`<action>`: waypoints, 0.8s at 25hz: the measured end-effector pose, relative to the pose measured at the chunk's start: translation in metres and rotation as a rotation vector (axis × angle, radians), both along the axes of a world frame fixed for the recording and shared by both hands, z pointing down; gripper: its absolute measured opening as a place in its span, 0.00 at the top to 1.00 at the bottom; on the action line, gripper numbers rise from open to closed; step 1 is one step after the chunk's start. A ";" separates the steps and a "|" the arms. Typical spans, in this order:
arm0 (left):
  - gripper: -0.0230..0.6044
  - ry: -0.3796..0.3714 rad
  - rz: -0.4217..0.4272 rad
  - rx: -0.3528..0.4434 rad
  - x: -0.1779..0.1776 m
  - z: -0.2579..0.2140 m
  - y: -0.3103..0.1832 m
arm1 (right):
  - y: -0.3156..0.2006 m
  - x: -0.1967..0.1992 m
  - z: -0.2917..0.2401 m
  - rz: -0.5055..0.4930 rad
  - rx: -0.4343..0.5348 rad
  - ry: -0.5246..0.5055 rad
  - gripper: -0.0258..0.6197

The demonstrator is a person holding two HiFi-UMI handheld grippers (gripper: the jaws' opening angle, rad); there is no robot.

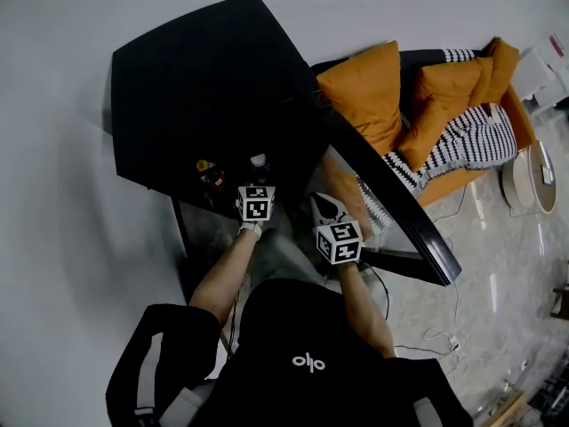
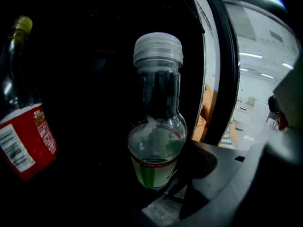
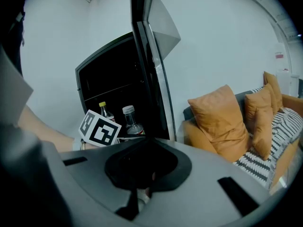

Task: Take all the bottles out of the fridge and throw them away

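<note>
Two bottles are standing side by side on a shelf inside the tall black fridge (image 1: 204, 78) in the head view: a clear round-bellied plastic bottle (image 1: 259, 162) with a white screw cap and, just to its left, a dark bottle (image 1: 210, 174) with a yellow cap and a red label. The fridge's black-framed glass door (image 1: 391, 207) is hanging wide open to the right, and an orange-cushioned sofa (image 1: 369, 96) with a black-and-white striped throw (image 1: 480, 136) is sitting beyond it. The left tongs (image 1: 257, 188) are reaching into the fridge right at the clear bottle, while the right tongs (image 1: 322, 206) are hovering outside, beside the door's inner face. In the left gripper view the clear bottle is standing upright and filling the centre, a white-and-green label with red bands wrapping its belly. The jaws are standing wide apart with the bottle's lower part between them, gripping nothing, and the right-hand jaw is lying just beside the label, though whether it is touching is unclear. The dark bottle is showing at the left edge, apart from the jaws. In the right gripper view the right tongs' jaws are resting closed together with nothing between them. Both bottles are showing on the shelf beyond the left tongs' marker cube (image 3: 99, 129).
</note>
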State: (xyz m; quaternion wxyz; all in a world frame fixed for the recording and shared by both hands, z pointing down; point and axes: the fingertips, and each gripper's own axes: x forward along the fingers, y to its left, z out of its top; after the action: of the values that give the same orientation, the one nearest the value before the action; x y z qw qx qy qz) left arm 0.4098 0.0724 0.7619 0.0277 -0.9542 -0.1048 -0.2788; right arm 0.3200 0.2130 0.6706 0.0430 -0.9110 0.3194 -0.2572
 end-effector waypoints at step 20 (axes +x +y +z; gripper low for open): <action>0.46 -0.040 0.076 -0.038 -0.089 -0.161 0.022 | 0.008 -0.058 -0.133 0.039 0.001 -0.095 0.96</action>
State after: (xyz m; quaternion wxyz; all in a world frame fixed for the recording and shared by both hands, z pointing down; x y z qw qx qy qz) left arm 0.3210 0.0949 0.6011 0.0178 -0.9441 -0.1469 -0.2946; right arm 0.2621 0.2214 0.5378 0.0637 -0.9037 0.2995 -0.2992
